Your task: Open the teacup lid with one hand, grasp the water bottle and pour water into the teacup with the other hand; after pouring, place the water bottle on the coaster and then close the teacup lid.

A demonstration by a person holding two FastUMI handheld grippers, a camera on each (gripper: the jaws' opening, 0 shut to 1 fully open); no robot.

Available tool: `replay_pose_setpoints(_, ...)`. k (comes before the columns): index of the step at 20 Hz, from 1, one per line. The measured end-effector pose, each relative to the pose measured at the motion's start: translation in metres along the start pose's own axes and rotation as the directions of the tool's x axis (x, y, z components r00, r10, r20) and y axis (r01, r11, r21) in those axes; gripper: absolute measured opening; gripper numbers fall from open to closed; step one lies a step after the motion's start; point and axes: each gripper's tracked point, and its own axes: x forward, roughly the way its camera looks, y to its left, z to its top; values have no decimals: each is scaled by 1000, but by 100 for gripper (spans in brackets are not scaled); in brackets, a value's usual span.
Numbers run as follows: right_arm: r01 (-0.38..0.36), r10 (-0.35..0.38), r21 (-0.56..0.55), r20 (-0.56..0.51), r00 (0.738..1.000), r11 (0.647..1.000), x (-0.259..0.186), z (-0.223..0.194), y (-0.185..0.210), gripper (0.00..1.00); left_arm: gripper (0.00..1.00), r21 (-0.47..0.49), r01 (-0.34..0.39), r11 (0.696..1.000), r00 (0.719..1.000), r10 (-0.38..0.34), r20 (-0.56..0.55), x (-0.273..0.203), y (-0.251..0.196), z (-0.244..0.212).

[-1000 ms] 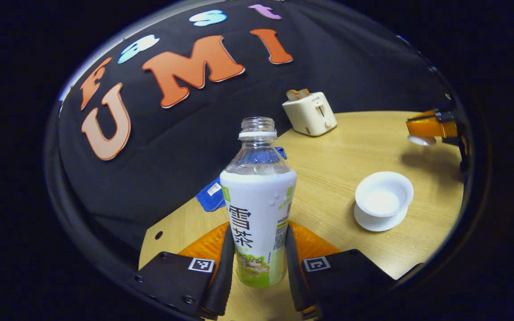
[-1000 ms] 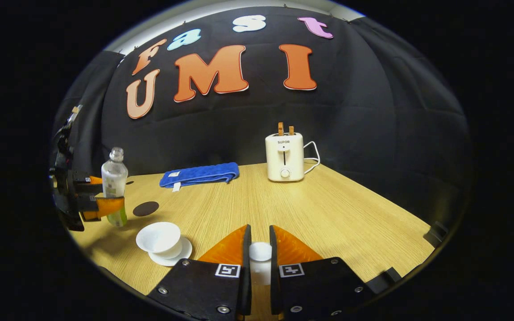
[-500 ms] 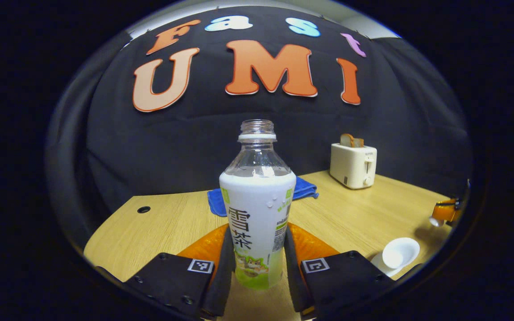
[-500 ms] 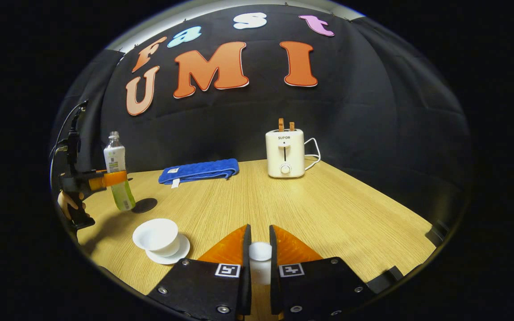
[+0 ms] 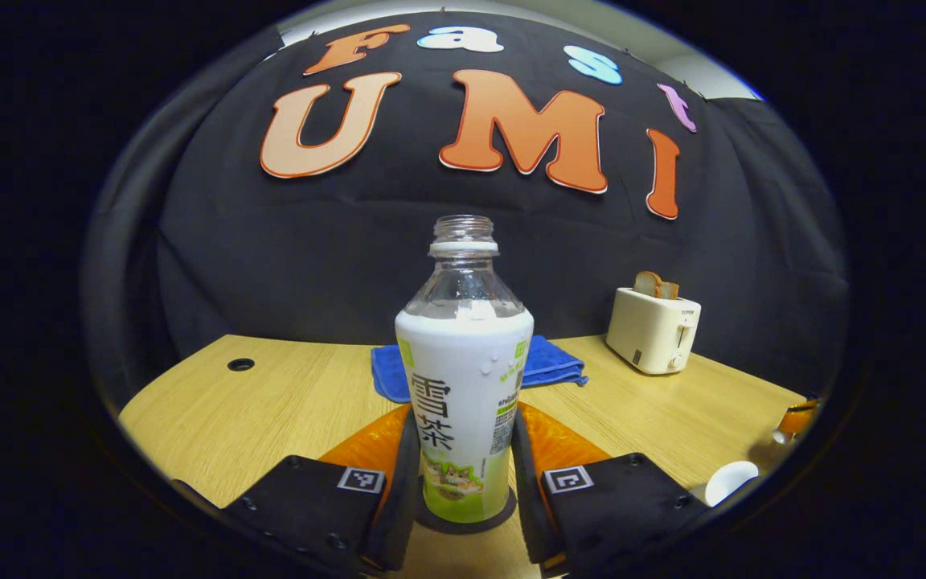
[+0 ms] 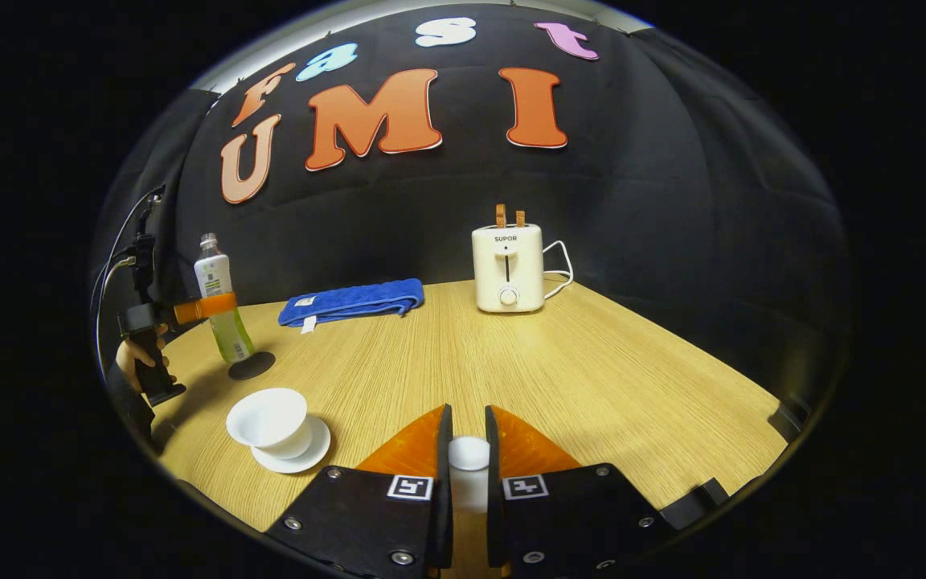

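Note:
My left gripper (image 5: pixel 460 450) is shut on the uncapped water bottle (image 5: pixel 463 378), which has a white and green label. The bottle stands upright over the dark round coaster (image 5: pixel 463 516); I cannot tell whether its base touches. In the right gripper view the same bottle (image 6: pixel 220 301) sits at the coaster (image 6: pixel 251 366) at far left, held by the other gripper (image 6: pixel 204 308) and a hand (image 6: pixel 135 354). My right gripper (image 6: pixel 469 462) is shut on the white teacup lid (image 6: pixel 469 453), raised above the table. The open white teacup (image 6: pixel 268 418) on its saucer (image 6: pixel 290 454) lies left of it.
A folded blue towel (image 6: pixel 350 303) lies at the back of the wooden table (image 6: pixel 592 386). A cream toaster (image 6: pixel 508 268) with toast and a cord stands at the back right. The table has a cable hole (image 5: pixel 240 364) at its far left.
The left gripper levelled out and carried the bottle away from the teacup, down over the coaster. The right gripper kept the lid almost still.

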Motion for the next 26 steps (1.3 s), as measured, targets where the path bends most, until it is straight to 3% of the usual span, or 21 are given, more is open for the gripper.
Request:
replay_pose_setpoints(11, -10, 10, -6, -18, 1000, 1000, 2, -5, 5, 17, 57, 31, -11, 999, 1000, 12, -17, 0, 3, -9)
replay_pose_setpoints(15, -8, 8, 0, -13, 1000, 1000, 2, -3, 3, 17, 64, 90, -8, 996, 1000, 8, -5, 0, 5, -10)
replay_pose_setpoints(26, -10, 10, 6, -8, 1000, 1000, 0, -2, 3, 17, 68, 67, -21, 998, 1000, 19, 24, -2, 5, -9)
